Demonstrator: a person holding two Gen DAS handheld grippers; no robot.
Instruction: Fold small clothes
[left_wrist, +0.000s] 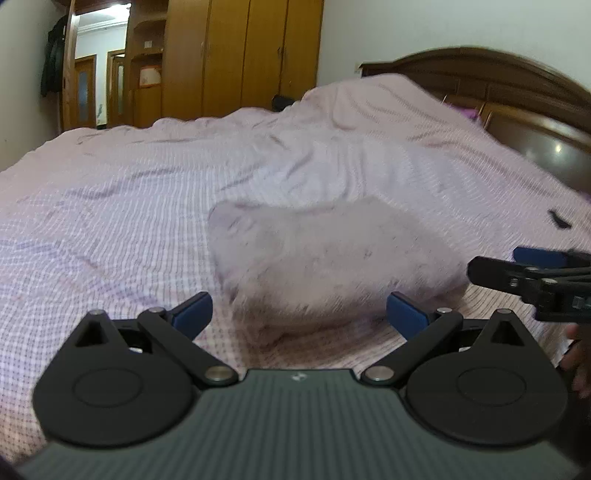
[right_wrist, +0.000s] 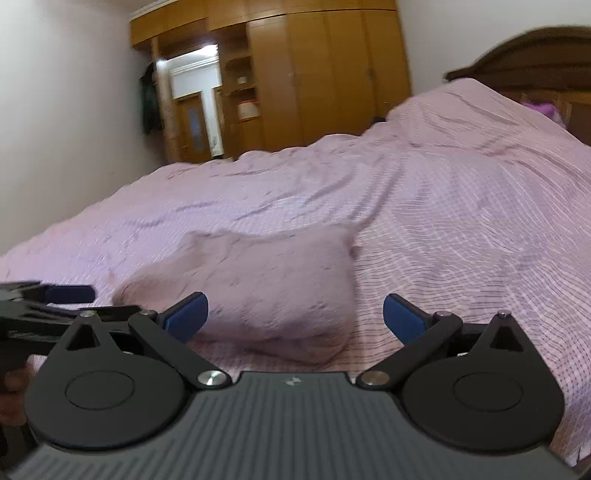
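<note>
A small pale pink garment (left_wrist: 325, 266) lies in a compact folded bundle on the bed, just ahead of both grippers; it also shows in the right wrist view (right_wrist: 266, 291). My left gripper (left_wrist: 299, 314) is open and empty, its blue pads (left_wrist: 194, 312) apart just short of the bundle's near edge. My right gripper (right_wrist: 295, 317) is open and empty, also just short of the bundle. The right gripper shows at the right edge of the left wrist view (left_wrist: 532, 273). The left gripper shows at the left edge of the right wrist view (right_wrist: 55, 299).
The bed is covered by a wrinkled pink checked sheet (left_wrist: 147, 206). A dark wooden headboard (left_wrist: 517, 96) stands at the back right. Wooden wardrobes (left_wrist: 236, 59) and a doorway (left_wrist: 99, 74) lie beyond the bed. A small dark object (left_wrist: 557, 219) lies on the sheet at right.
</note>
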